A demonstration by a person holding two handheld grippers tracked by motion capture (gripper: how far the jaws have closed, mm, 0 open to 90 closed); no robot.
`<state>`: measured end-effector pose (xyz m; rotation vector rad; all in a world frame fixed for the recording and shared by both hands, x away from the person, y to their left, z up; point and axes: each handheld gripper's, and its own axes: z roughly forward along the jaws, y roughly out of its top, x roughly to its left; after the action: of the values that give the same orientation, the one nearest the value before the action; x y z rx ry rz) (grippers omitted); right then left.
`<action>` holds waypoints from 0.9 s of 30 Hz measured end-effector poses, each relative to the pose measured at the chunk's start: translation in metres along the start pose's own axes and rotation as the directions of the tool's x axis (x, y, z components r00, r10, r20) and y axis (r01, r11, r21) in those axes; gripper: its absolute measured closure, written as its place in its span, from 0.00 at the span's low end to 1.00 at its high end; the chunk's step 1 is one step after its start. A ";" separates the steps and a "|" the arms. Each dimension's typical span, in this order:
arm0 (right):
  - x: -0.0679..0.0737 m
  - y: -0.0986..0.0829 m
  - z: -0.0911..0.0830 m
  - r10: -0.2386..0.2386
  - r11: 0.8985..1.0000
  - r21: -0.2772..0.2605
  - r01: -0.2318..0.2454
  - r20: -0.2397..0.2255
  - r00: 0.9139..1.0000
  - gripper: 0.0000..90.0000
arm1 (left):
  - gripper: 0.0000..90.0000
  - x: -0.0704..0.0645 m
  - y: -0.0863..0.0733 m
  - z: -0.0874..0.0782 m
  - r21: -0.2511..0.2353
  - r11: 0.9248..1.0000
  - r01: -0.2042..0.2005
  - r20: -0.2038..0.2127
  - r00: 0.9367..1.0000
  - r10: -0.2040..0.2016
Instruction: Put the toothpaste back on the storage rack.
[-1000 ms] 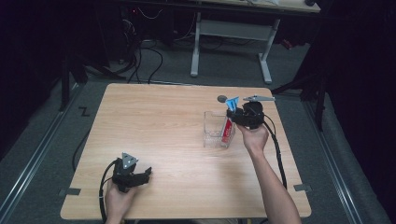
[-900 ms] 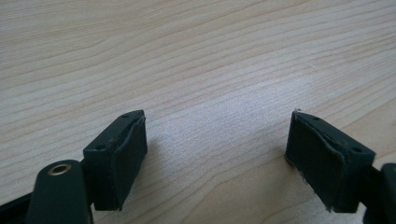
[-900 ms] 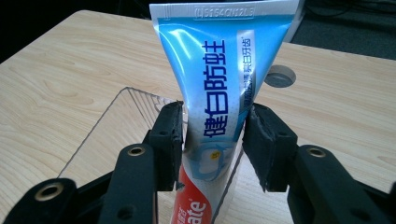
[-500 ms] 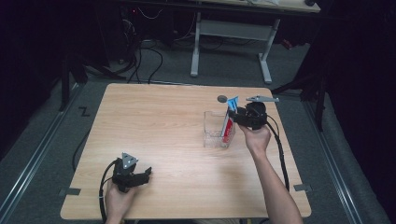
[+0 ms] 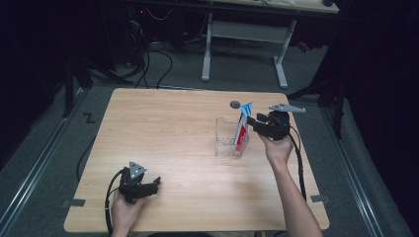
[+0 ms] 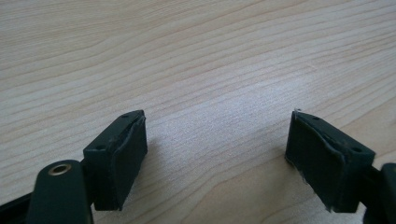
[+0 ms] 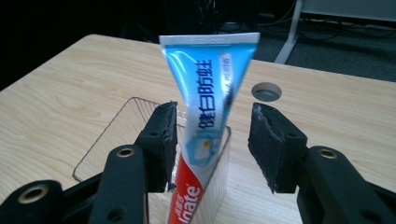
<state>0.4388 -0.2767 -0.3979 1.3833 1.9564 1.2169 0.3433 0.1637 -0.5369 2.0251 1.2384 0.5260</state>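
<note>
Not much has moved since a second ago: the right gripper (image 5: 251, 122) sits at about the same spot by the box, maybe a hair further back from the tube, and the left one hasn't budged. Going big to small, the light wooden table (image 5: 163, 123) takes up most of the high view, bare wood grain all over, with a small grey round cable hole (image 5: 234, 104) near its far edge. Right of centre on it stands a clear plastic box (image 5: 225, 136), open on top. Standing in that box, at the side nearest the right gripper, is a Colgate toothpaste tube (image 5: 241, 129), cap end down and red, crimped blue end up and poking well above the rim, leaning a bit. In the right gripper view the tube (image 7: 205, 112) stands between the two black jaws, and they're spread apart: the one on the left of that view is right up against the tube or nearly so, I can't tell if it touches, while the other has a clear gap. The left gripper (image 5: 155, 183) rests low at the near left part of the table in the person's hand, well apart from the box, and its jaws are wide apart over bare wood with nothing between them.
</note>
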 end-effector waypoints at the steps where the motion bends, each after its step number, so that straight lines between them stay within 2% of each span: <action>1: -0.002 -0.002 -0.002 0.008 1.000 -0.006 -0.008 0.000 1.000 0.57 | 0.23 0.000 0.000 0.000 0.000 1.000 0.000 0.000 1.000 0.000; 12: -0.020 -0.014 -0.030 0.051 0.998 -0.047 -0.050 0.007 0.999 0.56 | 0.23 0.000 0.000 0.000 -0.001 1.000 -0.002 0.002 1.000 0.002; 27: -0.031 -0.027 -0.059 0.039 0.997 -0.065 -0.039 0.013 0.999 0.55 | 0.23 0.000 0.000 0.000 -0.001 1.000 0.000 0.000 1.000 0.000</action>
<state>0.3923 -0.3319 -0.3943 1.3997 1.8721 1.2735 0.3432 0.1633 -0.5370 2.0243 1.2381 0.5270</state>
